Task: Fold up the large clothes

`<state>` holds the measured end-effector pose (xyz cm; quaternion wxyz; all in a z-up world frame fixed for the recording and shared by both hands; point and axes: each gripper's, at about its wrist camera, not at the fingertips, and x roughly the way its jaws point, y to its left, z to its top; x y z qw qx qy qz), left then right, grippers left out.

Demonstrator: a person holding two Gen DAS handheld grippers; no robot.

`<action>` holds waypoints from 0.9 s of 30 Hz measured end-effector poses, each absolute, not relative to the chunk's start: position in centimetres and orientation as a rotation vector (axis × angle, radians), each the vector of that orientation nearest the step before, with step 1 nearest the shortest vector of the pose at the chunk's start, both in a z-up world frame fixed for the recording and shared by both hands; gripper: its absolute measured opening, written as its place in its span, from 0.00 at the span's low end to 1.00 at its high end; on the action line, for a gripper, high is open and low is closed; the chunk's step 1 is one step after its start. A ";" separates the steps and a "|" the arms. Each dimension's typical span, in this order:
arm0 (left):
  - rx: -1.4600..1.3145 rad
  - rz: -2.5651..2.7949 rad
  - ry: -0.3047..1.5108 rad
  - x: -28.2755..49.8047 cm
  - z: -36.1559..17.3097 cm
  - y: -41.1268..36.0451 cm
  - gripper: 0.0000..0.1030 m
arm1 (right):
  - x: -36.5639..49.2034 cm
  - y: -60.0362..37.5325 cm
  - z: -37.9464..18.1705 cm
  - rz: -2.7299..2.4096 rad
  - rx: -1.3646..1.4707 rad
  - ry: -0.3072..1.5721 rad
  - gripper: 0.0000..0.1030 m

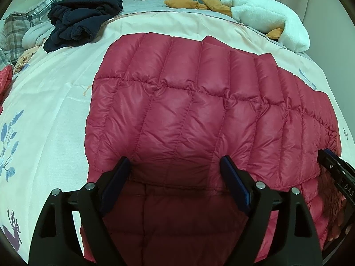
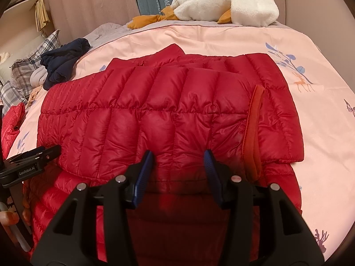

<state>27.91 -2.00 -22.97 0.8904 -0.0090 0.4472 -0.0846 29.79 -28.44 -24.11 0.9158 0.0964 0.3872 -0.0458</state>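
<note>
A red quilted down jacket lies spread on the bed, with an upper layer folded over a lower one. In the right wrist view the same jacket shows an orange-red cuff band on its right side. My left gripper hovers open just over the folded layer's near edge, nothing between its blue pads. My right gripper also stands open above that near edge, left of the cuff. Each gripper shows at the other view's side: the right one, the left one.
The pale pink bedspread has leaf and deer prints. A dark navy garment lies at the far left beside plaid pillows. A white plush toy with orange feet rests at the far edge. Another red item sits at the left.
</note>
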 end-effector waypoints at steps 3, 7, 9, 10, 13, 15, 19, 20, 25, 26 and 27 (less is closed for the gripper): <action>-0.018 -0.175 0.928 27.9 -23.0 -2.0 0.83 | 29.8 -28.4 -24.1 -0.094 0.198 0.797 0.48; -0.020 -0.176 0.928 27.9 -23.0 -2.0 0.83 | 29.8 -28.5 -24.1 -0.094 0.199 0.797 0.48; -0.017 -0.175 0.928 27.9 -23.0 -2.0 0.83 | 29.8 -28.4 -24.1 -0.093 0.200 0.797 0.48; -0.017 -0.175 0.928 27.9 -23.0 -1.9 0.83 | 29.8 -28.4 -24.1 -0.094 0.199 0.797 0.48; -0.017 -0.175 0.929 27.9 -23.0 -1.9 0.83 | 29.8 -28.4 -24.1 -0.094 0.198 0.797 0.48; -0.018 -0.175 0.929 27.9 -23.0 -1.9 0.83 | 29.8 -28.4 -24.1 -0.094 0.199 0.797 0.49; -0.017 -0.174 0.929 28.0 -23.0 -1.9 0.83 | 29.8 -28.5 -24.1 -0.094 0.199 0.798 0.49; -0.017 -0.173 0.929 28.0 -23.0 -1.9 0.83 | 29.8 -28.5 -24.1 -0.094 0.199 0.798 0.49; -0.012 -0.170 0.931 27.9 -23.1 -1.9 0.84 | 29.8 -28.5 -24.1 -0.094 0.200 0.799 0.49; -0.011 -0.167 0.931 27.8 -23.1 -1.9 0.85 | 29.8 -28.5 -24.1 -0.094 0.201 0.800 0.49; -0.011 -0.163 0.933 27.7 -23.1 -1.9 0.87 | 29.8 -28.5 -24.2 -0.096 0.202 0.801 0.50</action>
